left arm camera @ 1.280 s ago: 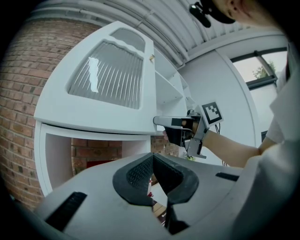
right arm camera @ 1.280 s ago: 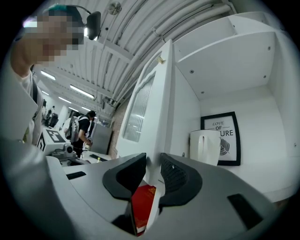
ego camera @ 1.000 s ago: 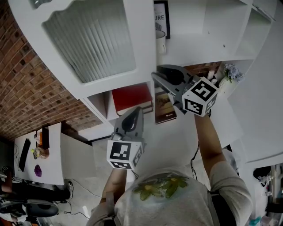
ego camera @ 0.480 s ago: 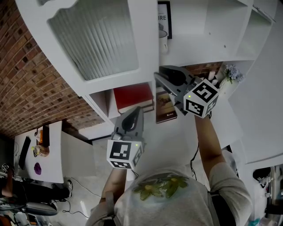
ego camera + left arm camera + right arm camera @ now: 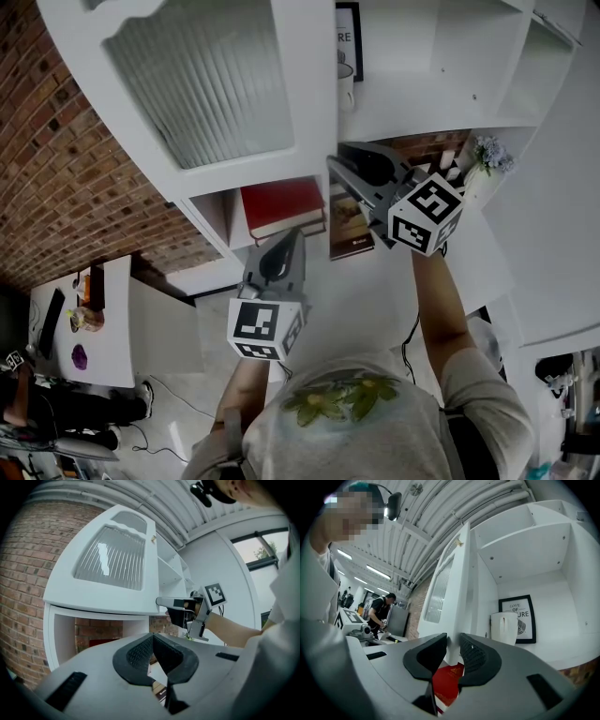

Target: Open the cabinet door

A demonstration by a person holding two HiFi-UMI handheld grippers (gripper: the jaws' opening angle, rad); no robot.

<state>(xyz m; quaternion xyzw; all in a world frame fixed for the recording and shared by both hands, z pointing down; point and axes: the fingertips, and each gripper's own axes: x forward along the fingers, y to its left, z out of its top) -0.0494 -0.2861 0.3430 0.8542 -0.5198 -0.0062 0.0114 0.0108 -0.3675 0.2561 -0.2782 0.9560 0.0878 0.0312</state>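
Head view, my count. One left claw (image 5: 279, 246), pads together, empty, held low. One cabinet door (image 5: 206, 84), glazed, standing partway open at upper left; I judge it light, stiff on its hinges, glass fragile, best taken at its free edge. One right claw (image 5: 336, 167), clamped on that edge. One mug (image 5: 342, 89), shelved.

This is a lab or workshop hall with a home corner staged in it. Exposed pipes (image 5: 454, 508) and strip lights (image 5: 377, 571) run under a corrugated ceiling, and a person (image 5: 382, 611) stands working among equipment. Against a brick wall (image 5: 56, 159) stands a white cabinet (image 5: 441, 56) with a ribbed-glass cabinet door (image 5: 206, 84). It holds a mug (image 5: 504, 627), a framed print (image 5: 520, 618) and books (image 5: 281, 206).
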